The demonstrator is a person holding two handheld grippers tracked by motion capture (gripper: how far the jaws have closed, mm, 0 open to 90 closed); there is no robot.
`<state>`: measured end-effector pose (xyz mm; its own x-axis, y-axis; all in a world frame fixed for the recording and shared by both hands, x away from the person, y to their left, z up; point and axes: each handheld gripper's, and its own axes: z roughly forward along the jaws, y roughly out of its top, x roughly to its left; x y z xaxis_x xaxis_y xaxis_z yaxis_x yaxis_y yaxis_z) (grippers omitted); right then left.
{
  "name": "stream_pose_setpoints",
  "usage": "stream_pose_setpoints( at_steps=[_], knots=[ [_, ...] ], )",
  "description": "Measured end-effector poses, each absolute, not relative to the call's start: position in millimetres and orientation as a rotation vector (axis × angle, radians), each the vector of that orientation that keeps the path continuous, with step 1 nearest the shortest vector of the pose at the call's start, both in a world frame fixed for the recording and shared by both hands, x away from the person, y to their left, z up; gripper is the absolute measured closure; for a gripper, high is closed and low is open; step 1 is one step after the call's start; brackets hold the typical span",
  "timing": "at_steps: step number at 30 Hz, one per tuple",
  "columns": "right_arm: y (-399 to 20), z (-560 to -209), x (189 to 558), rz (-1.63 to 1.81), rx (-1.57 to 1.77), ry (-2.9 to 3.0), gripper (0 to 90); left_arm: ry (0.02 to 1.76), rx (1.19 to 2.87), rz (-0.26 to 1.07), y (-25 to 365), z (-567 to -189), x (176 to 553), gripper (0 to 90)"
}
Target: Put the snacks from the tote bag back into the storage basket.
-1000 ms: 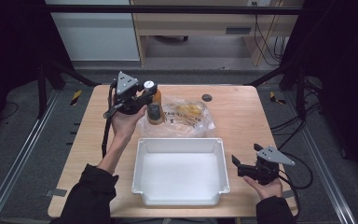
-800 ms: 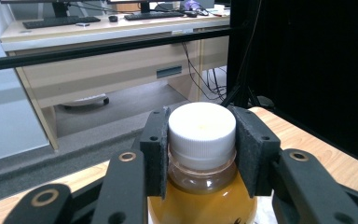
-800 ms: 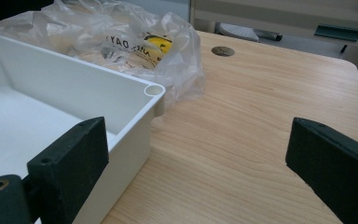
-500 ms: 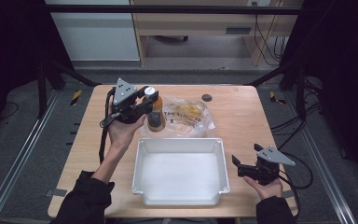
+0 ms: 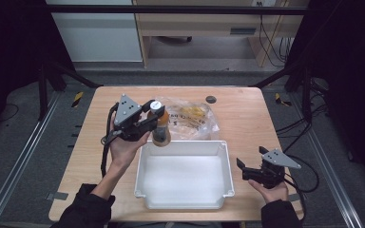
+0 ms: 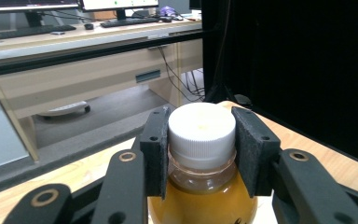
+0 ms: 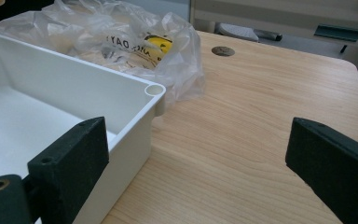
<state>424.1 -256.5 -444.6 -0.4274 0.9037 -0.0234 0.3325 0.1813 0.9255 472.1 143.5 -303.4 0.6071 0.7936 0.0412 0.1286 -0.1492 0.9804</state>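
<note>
while my left gripper [image 5: 153,118] clamps its pads on the white cap and neck of the juice bottle [image 5: 160,132], the bottle hangs upright just past the far left corner of the white bin [image 5: 184,147], at its rim. in the left gripper view the pads [image 6: 154,149] press both sides of the cap [image 6: 201,128], amber liquid below. my right gripper [image 5: 245,170] sits low at the bin's right wall, jaws wide apart with nothing between them; in the right gripper view the left pad [image 7: 72,158] overlaps the bin's near corner and bare wood shows between the pads. bin interior is bare, open room inside. clear plastic bag [image 5: 192,118] lies just behind the bin, touching or nearly touching the far rim, can't tell which. bench [image 5: 237,118] has free wood right of the bag, with a small dark disc [image 5: 211,99] near the far edge. bag contents crumpled, yellow print, hard to read. bottle's base is cut off in the left gripper view. whether the bottle's bottom clears the rim i can't tell.
</note>
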Motion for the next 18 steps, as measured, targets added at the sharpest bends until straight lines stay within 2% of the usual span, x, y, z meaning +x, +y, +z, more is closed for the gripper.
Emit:
stream_pose_setpoints(
  at_steps=[18],
  knots=[
    [-256, -445, 424, 1.231, 1.161, 1.866, 6.1, 0.77, 1.694, 0.671, 147, -332, 444, 59.0]
  ],
)
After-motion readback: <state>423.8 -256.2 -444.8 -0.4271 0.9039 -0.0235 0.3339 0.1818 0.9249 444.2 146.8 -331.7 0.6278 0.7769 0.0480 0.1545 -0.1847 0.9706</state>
